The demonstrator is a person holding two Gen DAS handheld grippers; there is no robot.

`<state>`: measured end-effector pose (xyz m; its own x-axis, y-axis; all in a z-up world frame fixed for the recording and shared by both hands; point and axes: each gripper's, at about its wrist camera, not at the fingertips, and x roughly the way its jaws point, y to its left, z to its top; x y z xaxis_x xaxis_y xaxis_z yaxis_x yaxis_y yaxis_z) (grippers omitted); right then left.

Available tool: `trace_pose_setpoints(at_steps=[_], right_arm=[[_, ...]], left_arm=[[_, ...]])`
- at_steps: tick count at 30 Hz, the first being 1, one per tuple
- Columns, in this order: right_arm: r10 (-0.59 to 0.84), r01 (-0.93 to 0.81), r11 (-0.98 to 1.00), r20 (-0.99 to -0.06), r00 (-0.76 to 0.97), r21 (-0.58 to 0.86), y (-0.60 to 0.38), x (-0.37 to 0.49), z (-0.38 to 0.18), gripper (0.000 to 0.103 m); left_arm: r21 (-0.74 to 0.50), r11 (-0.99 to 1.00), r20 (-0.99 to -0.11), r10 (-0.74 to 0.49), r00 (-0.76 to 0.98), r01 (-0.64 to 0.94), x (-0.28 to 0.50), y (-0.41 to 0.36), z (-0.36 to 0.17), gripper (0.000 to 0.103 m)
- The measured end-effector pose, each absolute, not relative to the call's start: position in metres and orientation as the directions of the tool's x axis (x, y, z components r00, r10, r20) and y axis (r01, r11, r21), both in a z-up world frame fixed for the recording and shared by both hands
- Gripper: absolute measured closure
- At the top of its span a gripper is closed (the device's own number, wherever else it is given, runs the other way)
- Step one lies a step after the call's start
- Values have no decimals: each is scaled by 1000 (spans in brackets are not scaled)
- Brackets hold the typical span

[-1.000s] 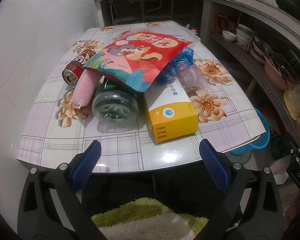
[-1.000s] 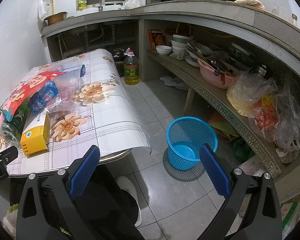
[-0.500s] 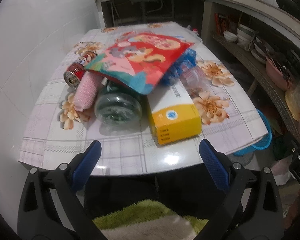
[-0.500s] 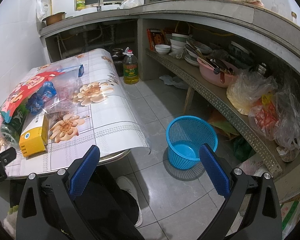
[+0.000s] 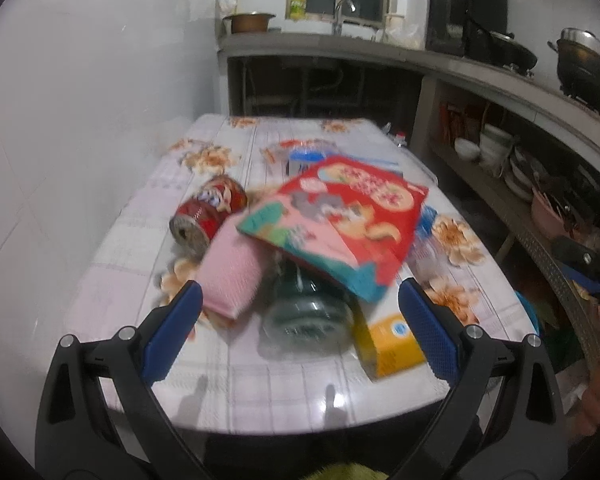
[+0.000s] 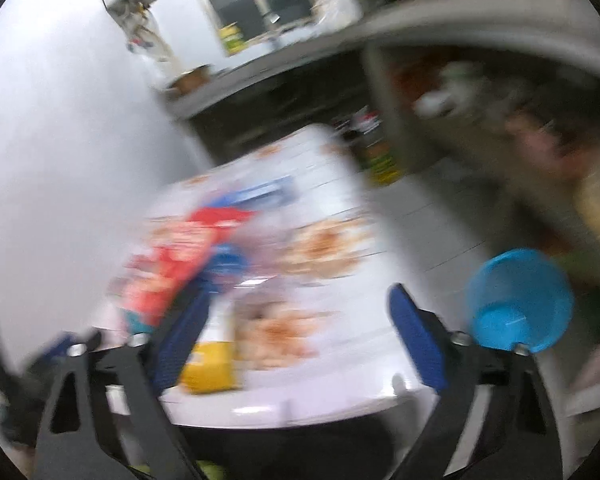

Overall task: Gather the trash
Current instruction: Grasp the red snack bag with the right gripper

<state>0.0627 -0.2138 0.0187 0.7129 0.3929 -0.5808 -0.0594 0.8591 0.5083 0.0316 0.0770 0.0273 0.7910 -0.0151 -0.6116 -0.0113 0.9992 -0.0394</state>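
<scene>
Both claws have been swung toward the pile of trash on the flowered counter (image 5: 300, 392), so that the right wrist view, a second ago turned mostly to the floor, is now filled by the counter and badly smeared. The left claw (image 5: 298, 322) is held wide and empty above the near edge. The right claw (image 6: 296, 334) has just been closing a little, yet it is open with nothing between its jaws. The trash lies untouched: a red snack bag (image 5: 340, 220) on top, a can (image 5: 208, 216) to the far left, a pink roll (image 5: 232, 276), a clear bottle (image 5: 304, 316) and a yellow box (image 5: 392, 340) nearest. The blue basket (image 6: 520, 300) stands on the floor to the right. Collection is judged not yet begun.
</scene>
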Motion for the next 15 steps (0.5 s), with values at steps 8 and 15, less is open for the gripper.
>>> trace_pose_setpoints(at_steps=[8,15], right_arm=[[720,-145,623,-492,490,769,-163,121,-8,45],[763,-79,573,-496,414,816,-139,146,-24,52]], left_arm=[[-47,998,-551,0,834,-32,57,105,35,11],[-97,995,-562,-65,824,13,84,117,34,36]])
